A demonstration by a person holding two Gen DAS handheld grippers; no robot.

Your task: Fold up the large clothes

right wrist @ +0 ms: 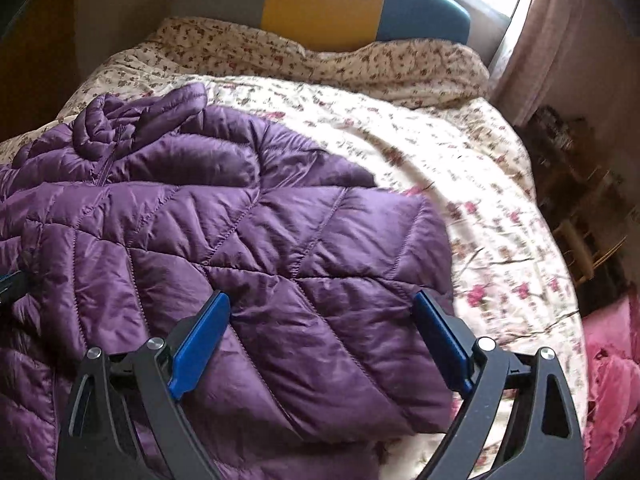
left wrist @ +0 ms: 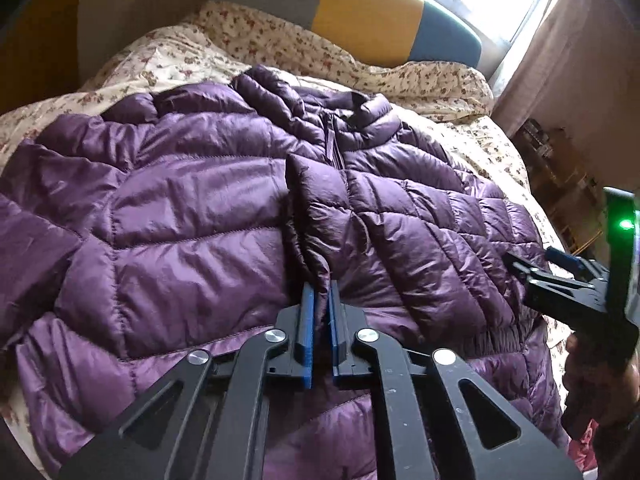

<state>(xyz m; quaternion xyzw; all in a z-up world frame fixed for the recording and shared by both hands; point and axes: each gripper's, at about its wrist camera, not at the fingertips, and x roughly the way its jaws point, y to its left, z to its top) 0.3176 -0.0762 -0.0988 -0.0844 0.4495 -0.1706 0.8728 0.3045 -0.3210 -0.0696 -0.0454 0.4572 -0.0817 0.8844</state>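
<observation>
A purple quilted down jacket (left wrist: pixel 168 216) lies spread on the bed, collar toward the headboard, zipper up the middle. My left gripper (left wrist: pixel 322 292) is shut on a fold of the jacket's front edge near the zipper line. The right gripper shows at the right edge of the left wrist view (left wrist: pixel 532 270), held by a hand. In the right wrist view the jacket (right wrist: pixel 248 232) fills the left and middle, one side folded over. My right gripper (right wrist: pixel 322 316) is open and empty just above the jacket's right part, its blue pads (right wrist: pixel 202 340) wide apart.
The bed has a floral cover (right wrist: pixel 460 168) with bare room to the jacket's right. A grey, yellow and blue headboard (right wrist: pixel 320 0) stands at the back under a window. A pink cloth (right wrist: pixel 616 368) lies off the bed's right edge, with a curtain (right wrist: pixel 560 40) and shelves there.
</observation>
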